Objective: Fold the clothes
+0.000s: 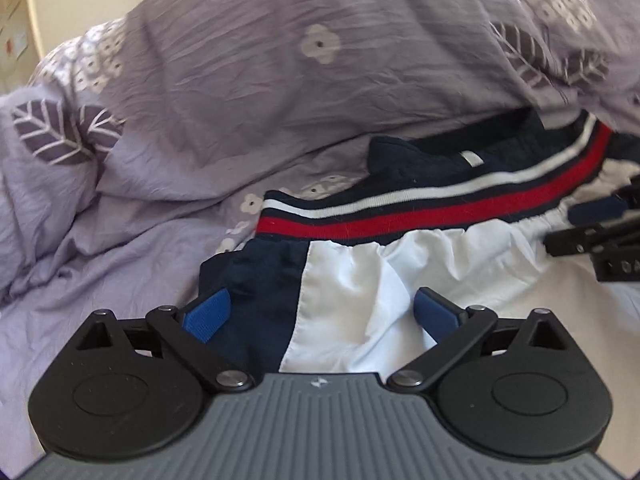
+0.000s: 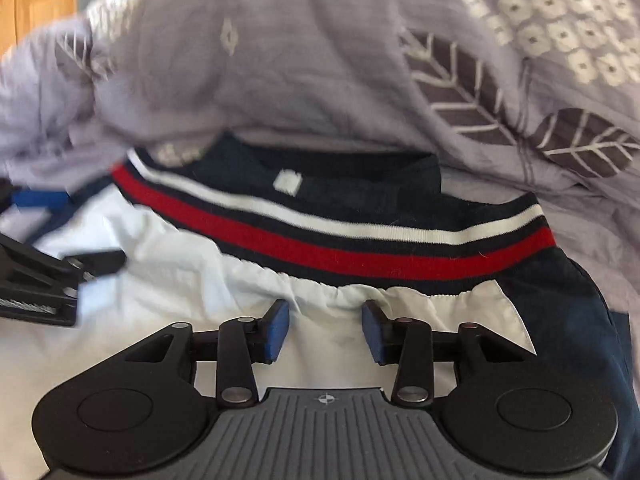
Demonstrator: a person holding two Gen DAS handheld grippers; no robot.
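The shorts (image 1: 360, 280) are smooth, thin cloth with a ribbed knit waistband (image 1: 440, 204). The purple bedsheet (image 1: 200, 120) is soft, crinkly, matt cloth.

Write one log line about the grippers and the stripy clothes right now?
left gripper: open, over garment | right gripper: open, near striped waistband | purple bedding behind | fold not started

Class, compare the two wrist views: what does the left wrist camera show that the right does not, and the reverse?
Left wrist only: the left claw wide open over the garment's navy-white seam.

Right wrist only: the right claw open over white fabric, and a wooden surface top left.

Both: the red-striped waistband, white label and lilac bedding.
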